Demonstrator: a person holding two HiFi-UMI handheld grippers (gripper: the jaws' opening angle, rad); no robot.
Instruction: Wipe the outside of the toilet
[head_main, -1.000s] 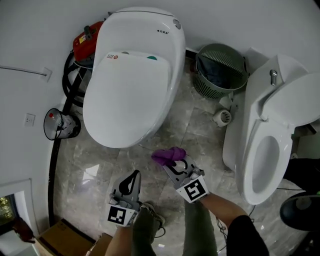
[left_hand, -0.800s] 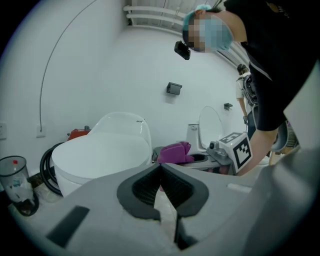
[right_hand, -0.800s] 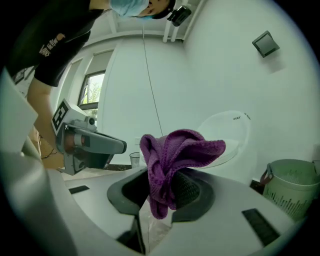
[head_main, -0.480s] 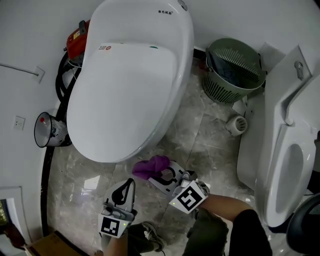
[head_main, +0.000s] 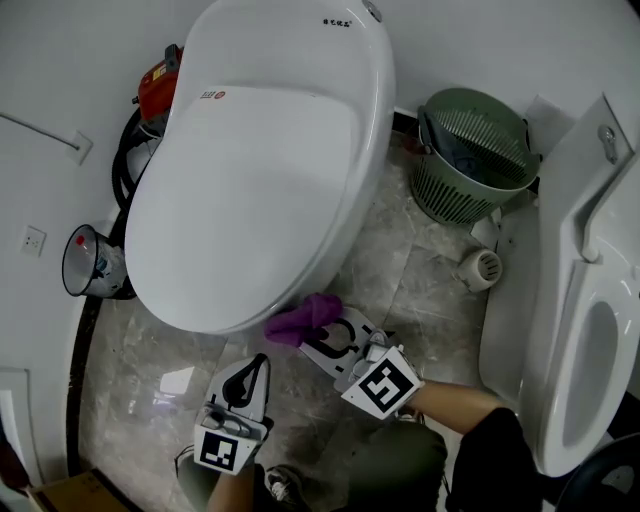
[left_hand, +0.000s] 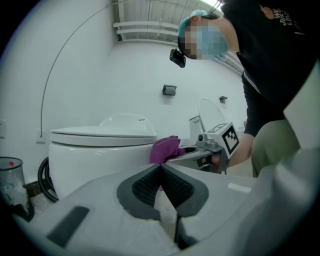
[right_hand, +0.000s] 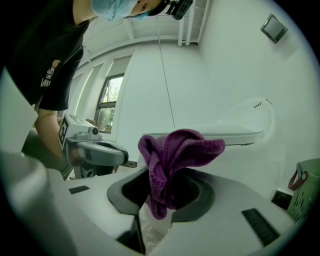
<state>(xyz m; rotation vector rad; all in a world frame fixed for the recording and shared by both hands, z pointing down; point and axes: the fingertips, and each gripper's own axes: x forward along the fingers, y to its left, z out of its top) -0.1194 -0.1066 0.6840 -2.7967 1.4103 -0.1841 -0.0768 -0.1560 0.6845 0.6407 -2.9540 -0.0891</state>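
**A:** What's in the right hand-held gripper (head_main: 318, 333) (right_hand: 161, 197)?

**B:** A bunched purple cloth (head_main: 300, 320) (right_hand: 175, 152). The jaws are clamped on its lower folds, and the rest puffs up above and ahead of the tips.

**A:** And the toilet (head_main: 260, 180)?

**B:** Straight ahead of that hand-held gripper, lid down. The cloth sits at the lower front curve of the bowl, below the lid's edge. From the left hand-held gripper's camera, the cloth (left_hand: 165, 149) shows right at the white side of the toilet (left_hand: 95, 155). I can't tell whether it presses on the porcelain.

**A:** The left hand-held gripper (head_main: 260, 365) (left_hand: 161, 169)?

**B:** Its jaws are together, ribbed pads meeting at the tips with nothing between them. It's held low over the marble floor (head_main: 400, 290), just to the left of the right one and a little behind it. It points toward the same front of the bowl, clear of the toilet.

**A:** Anything else close by?

**B:** A green slatted waste basket (head_main: 465, 165) (right_hand: 305, 192) stands ahead of the right hand-held gripper and off to its right, beside the toilet's back end. Farther right stands a second toilet (head_main: 545, 260) with its lid up.
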